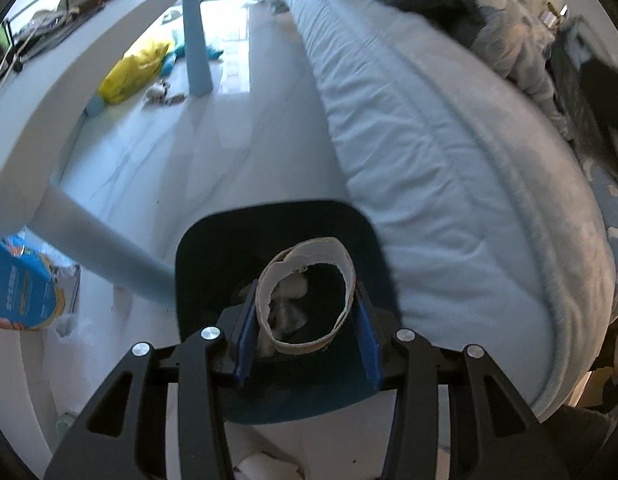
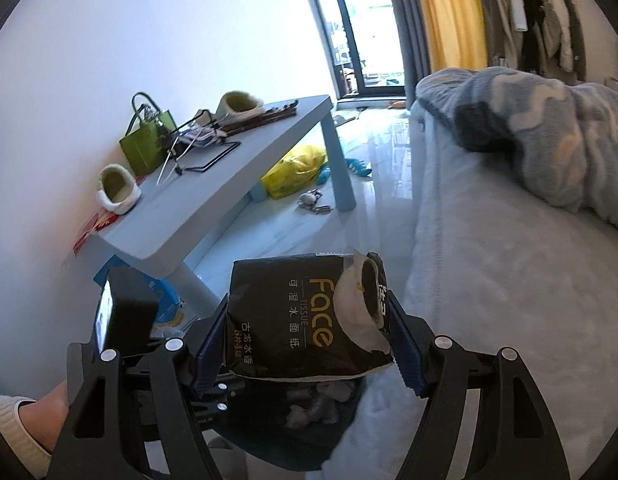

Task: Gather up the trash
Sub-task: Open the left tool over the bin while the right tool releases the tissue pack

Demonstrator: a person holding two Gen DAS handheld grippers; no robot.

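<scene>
A crushed cardboard tube (image 1: 307,294), pale and ring-shaped with white tissue stuffed inside, sits clamped between the blue pads of the left tool (image 1: 307,322). That tool points steeply down over a dark teal plastic waste bin (image 1: 213,240) standing on the glossy white floor (image 1: 189,152), close beside the pale blue mattress edge of the bed (image 1: 429,152). The tube's lower rim is cut off by the tool's black frame, and the bin's inside is too dark to read in this view.

The right tool (image 2: 307,344) is angled forward and down, its fingers closed on a black plastic tissue pack (image 2: 293,320) printed "Face" in gold, torn open at its right end. Under the pack the same bin (image 2: 329,424) shows white crumpled paper wads (image 2: 309,408), partly hidden by the pack.

A low light-blue tabletop (image 2: 213,184) stands left, with a green handbag (image 2: 147,142) and a fuzzy green slipper (image 2: 117,188) near its wall-side edge. A yellow plastic bag (image 2: 295,170) lies on the floor beneath it.
</scene>
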